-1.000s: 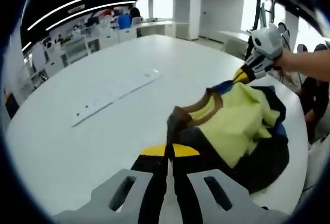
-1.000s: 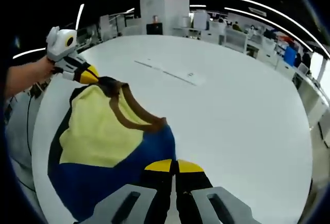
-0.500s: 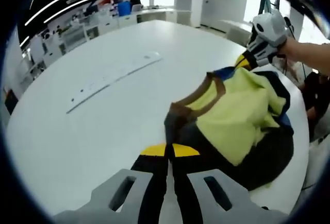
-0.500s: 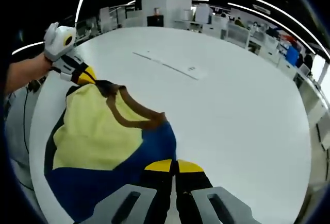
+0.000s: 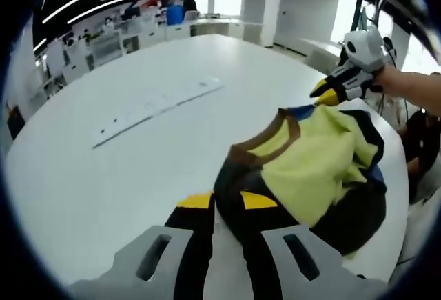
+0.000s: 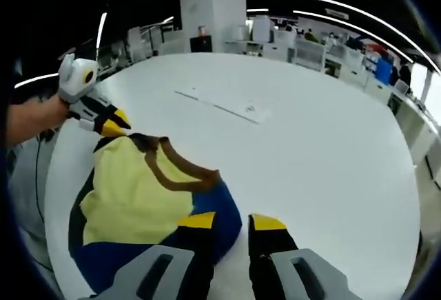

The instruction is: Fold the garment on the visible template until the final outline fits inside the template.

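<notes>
My left gripper (image 5: 227, 207) and right gripper (image 6: 224, 224) both stand with jaws apart, holding nothing; the yellow, blue and black garment (image 6: 134, 200) lies bunched, unfolded, near the round white table's (image 6: 324, 148) edge; the pale strip beyond (image 5: 155, 103), possibly the template, sits well apart; folding seems barely begun.

Both views face each other closely—sharing the garment (image 5: 310, 169) (table-top).

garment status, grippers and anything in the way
Both grippers open: left, right. Yellow, blue and black garment lies crumpled, unfolded, on white table. Nothing blocking.
</notes>
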